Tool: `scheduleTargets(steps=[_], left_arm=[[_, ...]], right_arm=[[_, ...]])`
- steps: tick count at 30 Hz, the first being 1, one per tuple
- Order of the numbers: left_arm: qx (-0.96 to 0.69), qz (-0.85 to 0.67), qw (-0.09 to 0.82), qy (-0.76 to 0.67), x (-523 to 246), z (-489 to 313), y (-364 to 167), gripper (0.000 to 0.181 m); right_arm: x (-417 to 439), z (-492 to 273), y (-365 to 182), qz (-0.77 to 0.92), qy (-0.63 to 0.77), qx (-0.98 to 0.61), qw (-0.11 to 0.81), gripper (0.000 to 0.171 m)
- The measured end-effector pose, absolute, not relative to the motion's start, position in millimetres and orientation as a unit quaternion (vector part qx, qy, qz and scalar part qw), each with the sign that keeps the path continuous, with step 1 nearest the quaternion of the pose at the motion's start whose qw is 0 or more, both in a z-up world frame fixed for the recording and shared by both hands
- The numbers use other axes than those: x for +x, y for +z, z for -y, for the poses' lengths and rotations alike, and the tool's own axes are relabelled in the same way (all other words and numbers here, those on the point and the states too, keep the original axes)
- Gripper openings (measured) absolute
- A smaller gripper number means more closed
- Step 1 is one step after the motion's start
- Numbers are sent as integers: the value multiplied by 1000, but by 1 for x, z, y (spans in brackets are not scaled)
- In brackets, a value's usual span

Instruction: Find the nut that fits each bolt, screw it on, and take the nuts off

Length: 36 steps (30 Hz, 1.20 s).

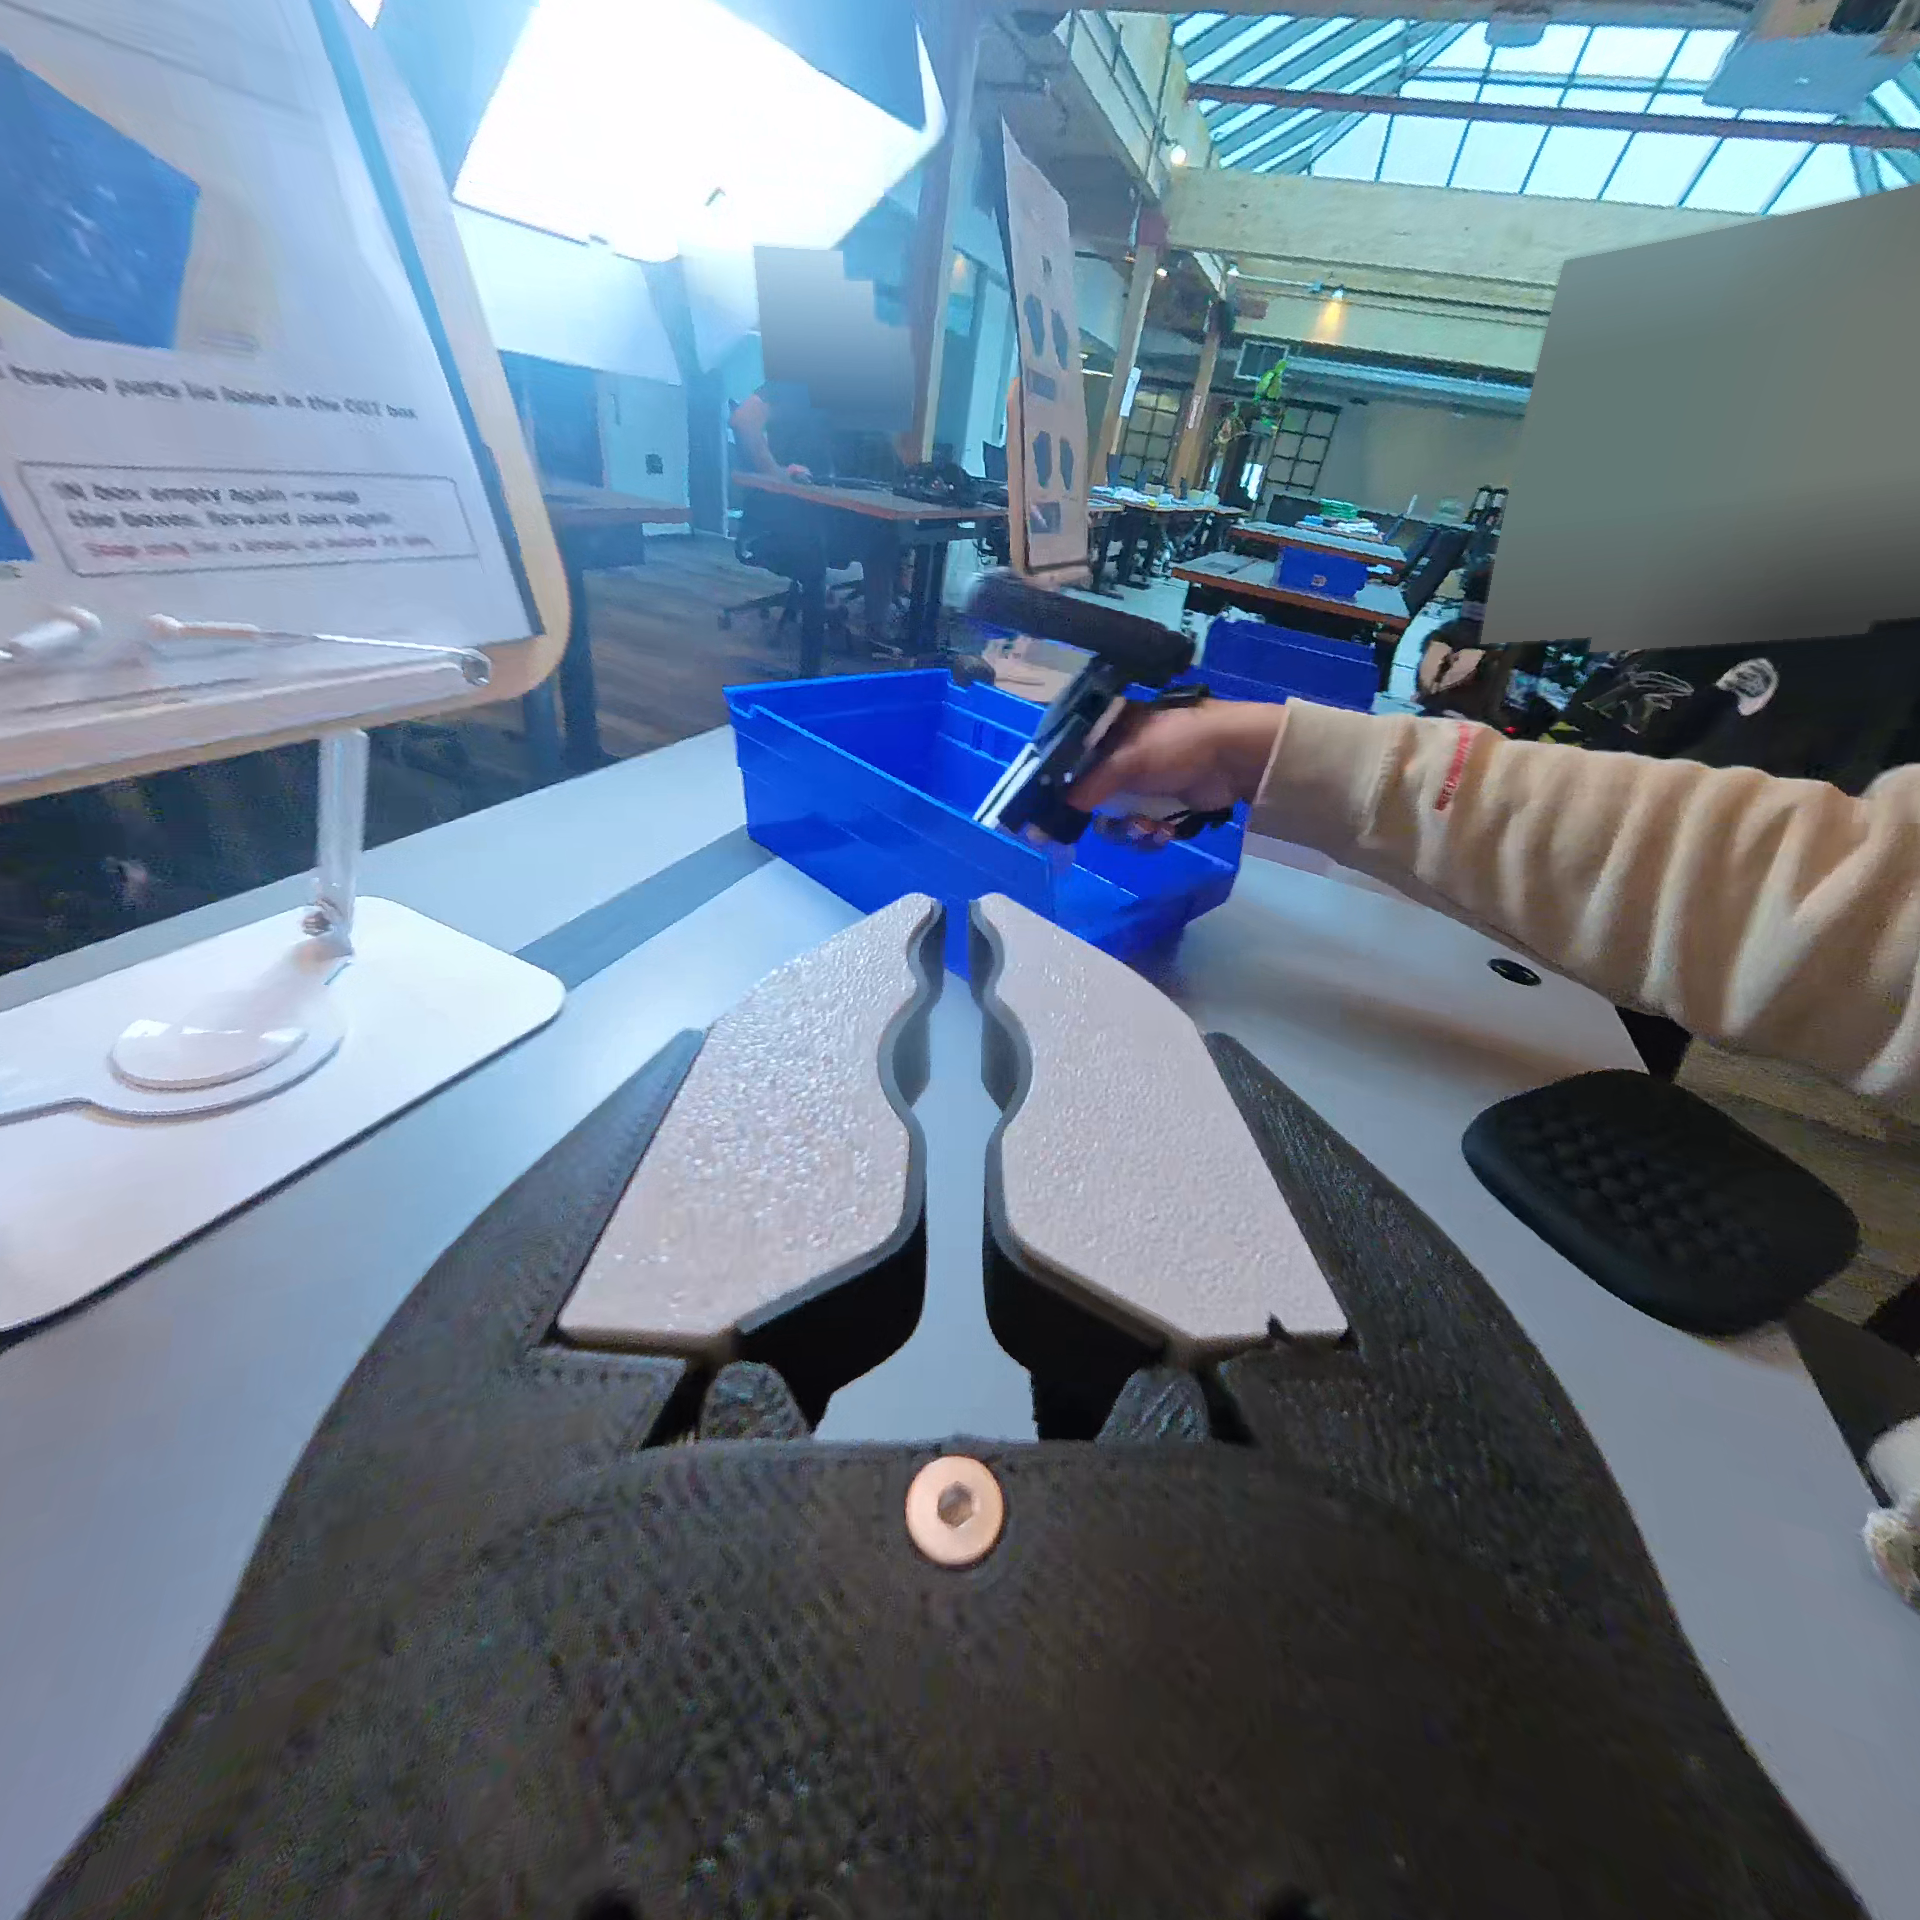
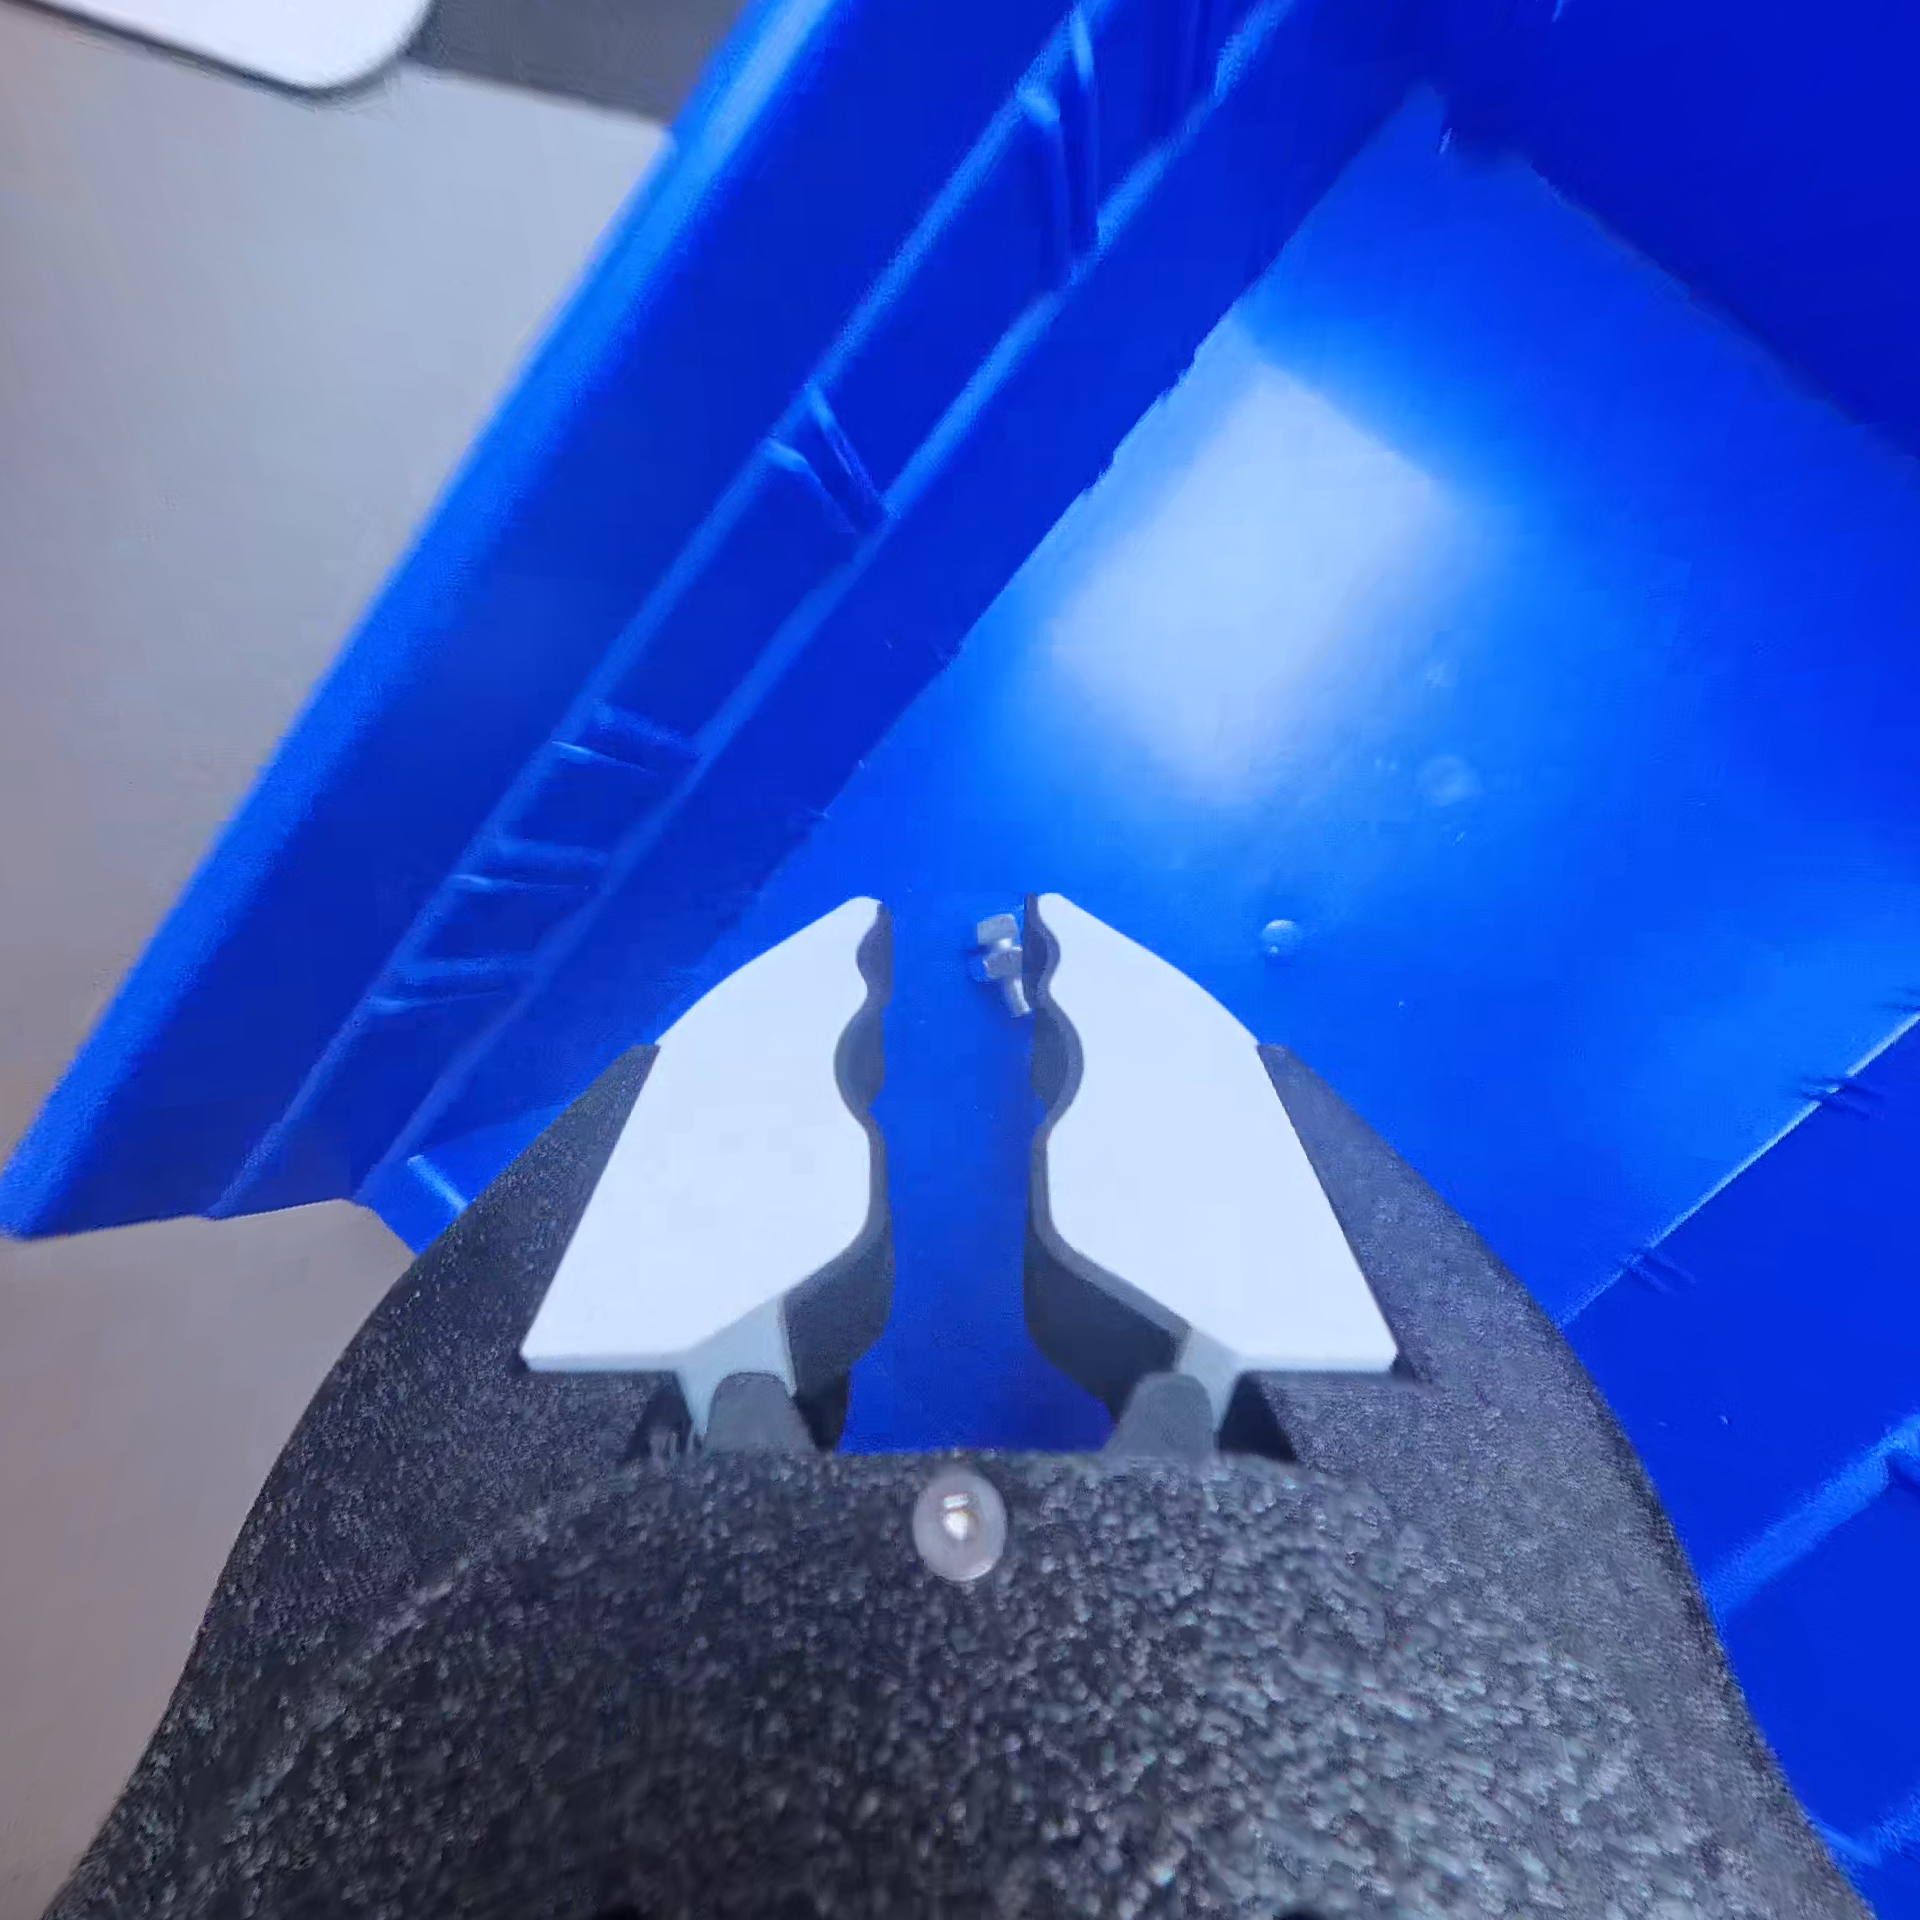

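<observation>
A blue plastic bin [image 1: 883, 790] stands on the grey table ahead of my left gripper [image 1: 956, 920]. The left gripper's jaws are almost together with nothing between them, low over the table in front of the bin. The right gripper [image 1: 1023, 800], held by a hand in a cream sleeve, points down into the bin. In the right wrist view my right gripper [image 2: 958, 920] is open just above the bin floor [image 2: 1351, 831]. A small silver bolt [image 2: 1000, 961] lies on the floor between the fingertips, right beside the right fingertip [image 2: 1081, 935]. I cannot tell whether they touch.
A white stand [image 1: 208, 1049] holding an instruction sheet [image 1: 208, 343] is on the table at the left. A black padded chair armrest [image 1: 1662, 1195] sits off the table's right edge. More blue bins [image 1: 1288, 655] and desks stand farther back. The bin's ribbed wall [image 2: 644, 727] is left of the right gripper. The gap from one gripper's tips to the other's is roughly 35 cm.
</observation>
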<state>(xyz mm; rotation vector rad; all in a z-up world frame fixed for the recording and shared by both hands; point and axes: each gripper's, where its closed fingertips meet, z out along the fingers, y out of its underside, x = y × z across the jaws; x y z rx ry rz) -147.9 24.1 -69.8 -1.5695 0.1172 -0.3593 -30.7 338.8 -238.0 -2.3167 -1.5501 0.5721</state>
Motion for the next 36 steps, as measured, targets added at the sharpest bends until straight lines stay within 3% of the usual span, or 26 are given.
scheduleTargets(steps=[1,6,10,14,20,26,36], left_arm=[[-696,-45,702,-144,-159,-19,-61,4],[-666,50,742,-56,-247,26,-23,4],[-681,144,717,-16,-320,67,-30,8],[-728,219,649,39,-374,90,-68,12],[-817,281,496,86,-411,94,-155,20],[-834,363,411,60,-457,93,-214,22],[-829,415,369,69,-493,94,-233,23]], right_arm=[[-35,-337,-225,537,224,-793,180,25],[-44,-294,-123,519,365,-665,394,25],[-31,-208,-82,495,479,-574,443,22],[-29,-150,-92,493,506,-534,464,0],[-42,-129,-128,495,525,-518,460,0],[-43,-119,-150,530,504,-504,459,0],[-43,-111,-162,553,496,-500,444,0]])
